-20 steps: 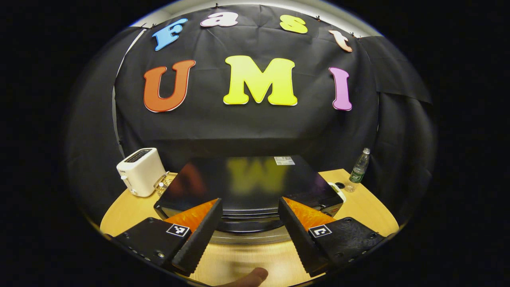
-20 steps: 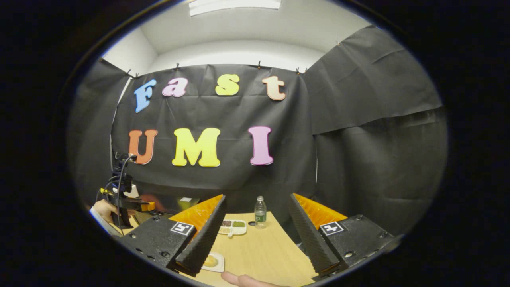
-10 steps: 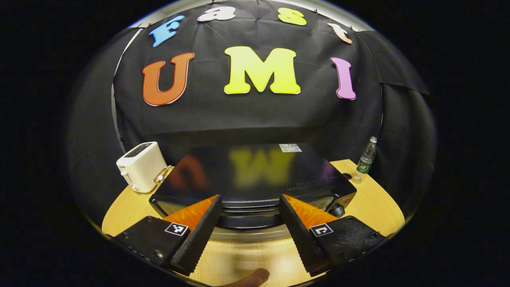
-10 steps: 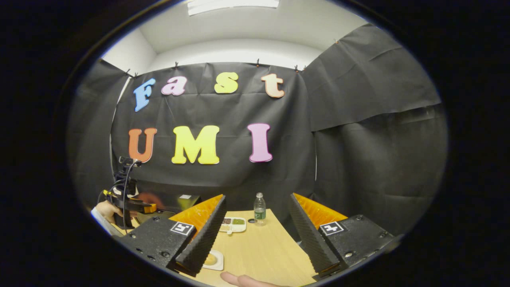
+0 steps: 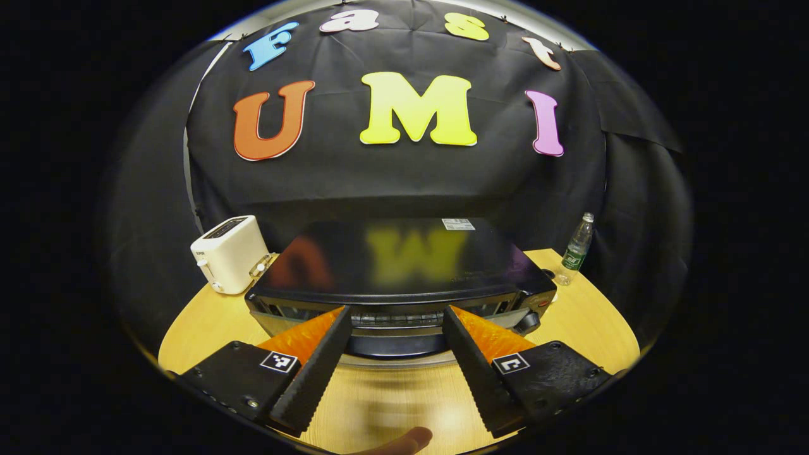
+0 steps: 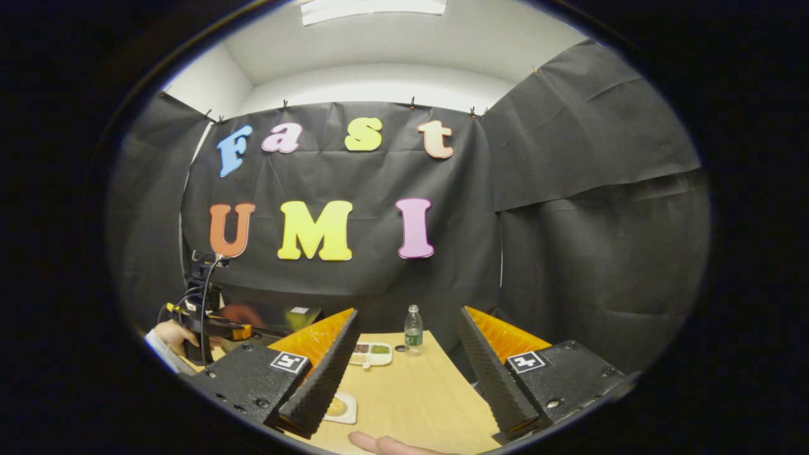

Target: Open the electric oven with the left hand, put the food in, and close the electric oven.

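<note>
Light wooden tabletop (image 5: pixel 588 322) is supporting the glossy black electric oven (image 5: pixel 398 265) at frame centre — the left gripper (image 5: pixel 395 360) is hovering before it, jaws wide apart, empty. The right gripper (image 6: pixel 404 373) is likewise spread, holding nothing.

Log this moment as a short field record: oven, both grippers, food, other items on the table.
oven: black electric oven on the wooden table, door looks shut
left gripper: left gripper open, jaws spread in front of the oven's handle, not touching it
right gripper: right gripper open, holding nothing
food: yellow food on a small white plate
other: white toaster, clear plastic bottle, white divided tray
</note>
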Tool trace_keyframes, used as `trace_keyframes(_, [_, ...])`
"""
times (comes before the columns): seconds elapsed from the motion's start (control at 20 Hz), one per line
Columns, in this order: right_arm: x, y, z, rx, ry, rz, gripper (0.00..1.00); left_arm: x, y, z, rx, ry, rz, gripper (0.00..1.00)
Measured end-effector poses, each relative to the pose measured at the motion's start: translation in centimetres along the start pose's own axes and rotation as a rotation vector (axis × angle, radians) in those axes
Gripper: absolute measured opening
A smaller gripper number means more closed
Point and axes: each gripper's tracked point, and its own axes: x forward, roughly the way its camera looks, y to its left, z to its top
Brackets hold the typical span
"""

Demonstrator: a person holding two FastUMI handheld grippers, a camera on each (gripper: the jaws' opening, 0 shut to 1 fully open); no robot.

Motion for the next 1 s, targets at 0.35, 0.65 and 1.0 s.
trace_keyframes(0.35, [-1.6, 0.5, -0.3, 0.000, 0.011, 0.009, 0.99, -3.0, -0.2, -2.9, 0.006, -0.016, -0.003, 0.96])
trace_keyframes(0.65, [-2.9, 1.0, -0.9, 0.008, 0.027, 0.023, 0.99, -5.2, -0.4, -6.1, 0.000, 0.009, -0.003, 0.96])
trace_keyframes(1.0, [-3.8, 1.5, -2.0, 0.006, 0.043, 0.037, 0.99, -6.6, -0.6, -9.6, 0.010, 0.022, 0.013, 0.96])
